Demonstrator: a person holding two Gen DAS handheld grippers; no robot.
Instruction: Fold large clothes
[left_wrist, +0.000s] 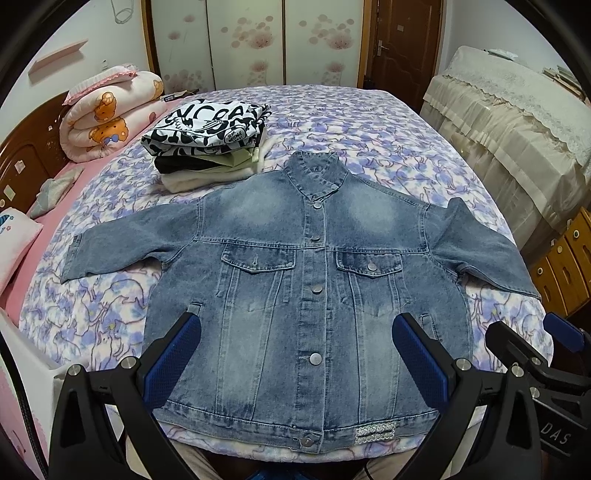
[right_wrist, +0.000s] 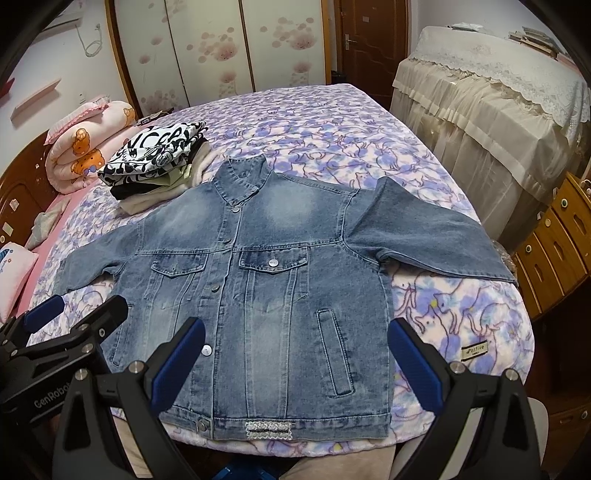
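A blue denim jacket (left_wrist: 310, 280) lies flat, front up and buttoned, on the bed, with both sleeves spread out to the sides. It also shows in the right wrist view (right_wrist: 266, 288). My left gripper (left_wrist: 295, 354) is open and empty, hovering above the jacket's lower hem. My right gripper (right_wrist: 295, 354) is open and empty, above the hem's right part. The right gripper appears at the right edge of the left wrist view (left_wrist: 532, 354); the left gripper appears at the left of the right wrist view (right_wrist: 77, 314).
A stack of folded clothes (left_wrist: 210, 140) sits beyond the jacket's left shoulder. A rolled pink quilt (left_wrist: 110, 114) lies at the bed's left. The bed (left_wrist: 406, 133) has a purple floral blanket. A covered cabinet (left_wrist: 517, 125) and wooden drawers (right_wrist: 554, 243) stand to the right.
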